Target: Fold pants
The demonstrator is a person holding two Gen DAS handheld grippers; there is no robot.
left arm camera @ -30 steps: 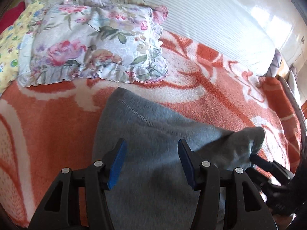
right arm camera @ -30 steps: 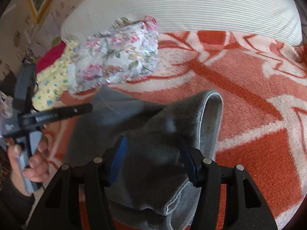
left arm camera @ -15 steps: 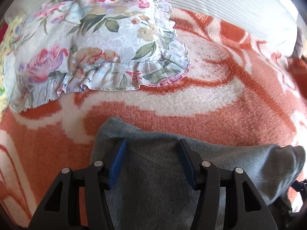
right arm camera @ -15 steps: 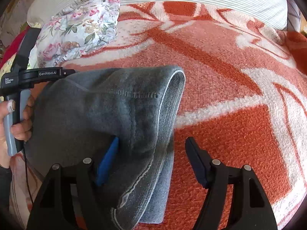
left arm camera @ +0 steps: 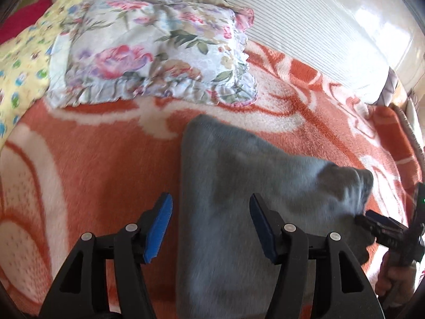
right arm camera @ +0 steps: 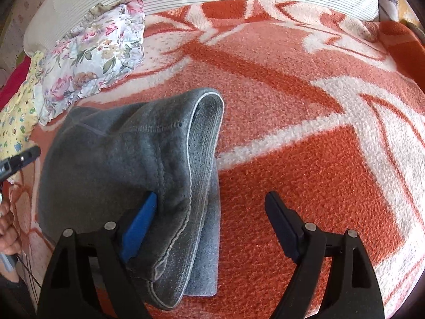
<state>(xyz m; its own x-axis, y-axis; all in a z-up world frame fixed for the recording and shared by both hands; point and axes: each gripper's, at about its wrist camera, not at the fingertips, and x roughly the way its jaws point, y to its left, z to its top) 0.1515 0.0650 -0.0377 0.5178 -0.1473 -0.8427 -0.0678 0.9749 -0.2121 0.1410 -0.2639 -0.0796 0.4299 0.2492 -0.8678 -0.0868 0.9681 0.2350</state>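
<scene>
The grey fleece pants (left arm camera: 239, 191) lie folded in a thick bundle on the orange-and-white blanket (left arm camera: 87, 164). In the right wrist view the bundle (right arm camera: 127, 164) shows its waistband edge on the right side. My left gripper (left arm camera: 209, 223) is open just above the bundle's left part, its right finger over the cloth. My right gripper (right arm camera: 209, 226) is open wide; its left finger (right arm camera: 138, 223) is under the top layer's edge, its right finger over bare blanket (right arm camera: 305, 159). The right gripper's tip (left arm camera: 382, 226) shows at the bundle's right end in the left wrist view.
A floral ruffled pillow (left arm camera: 156, 50) lies behind the pants, also in the right wrist view (right arm camera: 93, 53). A yellow patterned cloth (left arm camera: 18, 61) lies at the far left. A white striped bolster (left arm camera: 305, 21) runs along the back of the bed.
My left gripper has drawn back and to the left off the pants and opened wider. My right gripper has opened further and let go of the cloth.
</scene>
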